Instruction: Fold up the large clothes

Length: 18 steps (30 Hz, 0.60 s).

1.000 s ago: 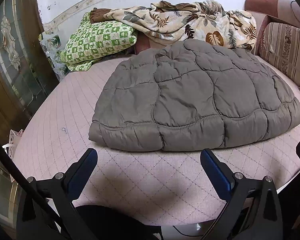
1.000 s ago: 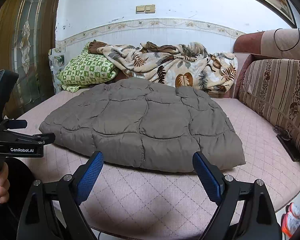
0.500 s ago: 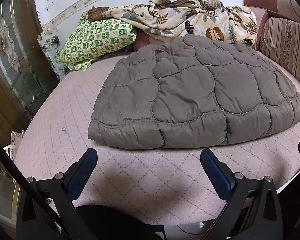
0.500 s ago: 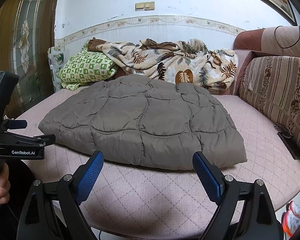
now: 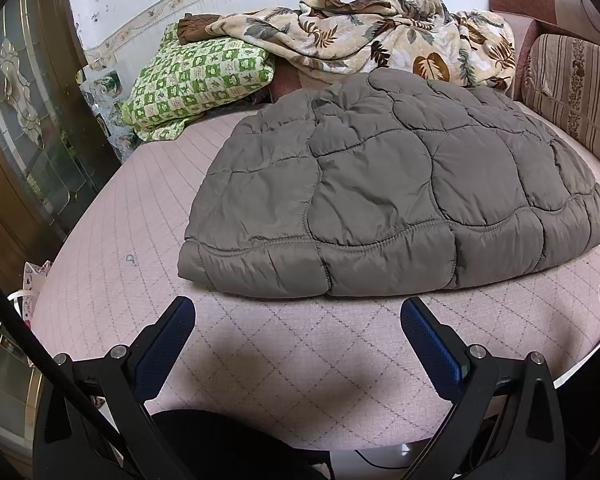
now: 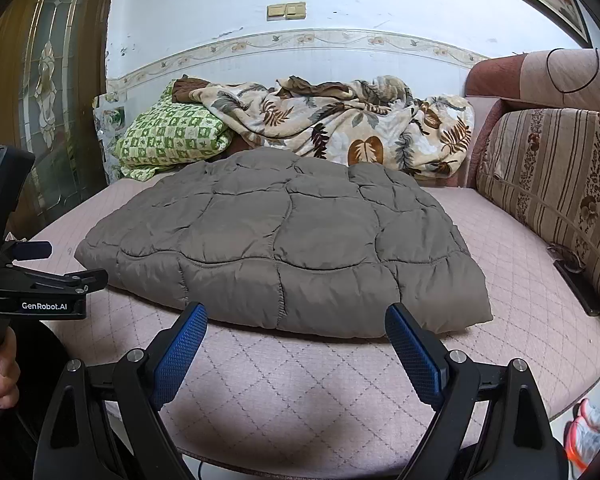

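Observation:
A grey quilted puffer garment (image 5: pixel 388 196) lies folded into a flat rounded bundle on the pink quilted cushion (image 5: pixel 112 272). In the right wrist view the same garment (image 6: pixel 284 244) fills the middle. My left gripper (image 5: pixel 298 312) hovers open just short of the garment's near edge, nothing between its blue pads. My right gripper (image 6: pixel 296 320) is open too, its tips close to the garment's front hem without gripping it. The left gripper's body (image 6: pixel 32 280) shows at the left of the right wrist view, held by a hand (image 6: pixel 2 376).
A green checked pillow (image 5: pixel 196 80) and a leaf-print blanket (image 5: pixel 388 40) are piled at the back against the wall. A striped sofa back (image 6: pixel 552 184) runs along the right, with a dark flat object (image 6: pixel 576 280) at its base. A glass-panelled door (image 5: pixel 24 128) stands on the left.
Both grippers have edged forward toward the garment's near edge. They stay open. The garment has not moved.

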Available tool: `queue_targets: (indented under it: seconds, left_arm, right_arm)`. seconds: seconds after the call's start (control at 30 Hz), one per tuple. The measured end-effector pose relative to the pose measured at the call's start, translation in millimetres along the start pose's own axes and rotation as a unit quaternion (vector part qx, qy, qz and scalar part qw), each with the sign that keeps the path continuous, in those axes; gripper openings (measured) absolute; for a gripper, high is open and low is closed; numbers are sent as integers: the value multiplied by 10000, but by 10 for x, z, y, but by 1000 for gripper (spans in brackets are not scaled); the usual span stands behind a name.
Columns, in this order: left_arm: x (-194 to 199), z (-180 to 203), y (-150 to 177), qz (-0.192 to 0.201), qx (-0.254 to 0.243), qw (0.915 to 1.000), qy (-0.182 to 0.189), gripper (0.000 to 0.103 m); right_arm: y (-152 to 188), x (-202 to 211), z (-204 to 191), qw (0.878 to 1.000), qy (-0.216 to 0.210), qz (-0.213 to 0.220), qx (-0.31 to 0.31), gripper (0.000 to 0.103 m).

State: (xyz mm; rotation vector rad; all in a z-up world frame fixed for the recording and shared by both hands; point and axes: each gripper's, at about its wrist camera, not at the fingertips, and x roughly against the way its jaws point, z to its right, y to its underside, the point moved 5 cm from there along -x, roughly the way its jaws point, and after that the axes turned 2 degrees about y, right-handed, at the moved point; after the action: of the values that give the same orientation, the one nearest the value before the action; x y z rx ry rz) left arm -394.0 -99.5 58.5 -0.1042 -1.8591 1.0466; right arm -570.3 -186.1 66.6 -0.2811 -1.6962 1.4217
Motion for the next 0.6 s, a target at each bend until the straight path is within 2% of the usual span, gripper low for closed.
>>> queue_targets:
  seconds: [0.6]
  left_arm:
    - [-3, 2, 10, -6, 26, 10000, -23, 102]
  right_arm:
    - [3, 31, 27, 10000, 38, -38, -27, 93]
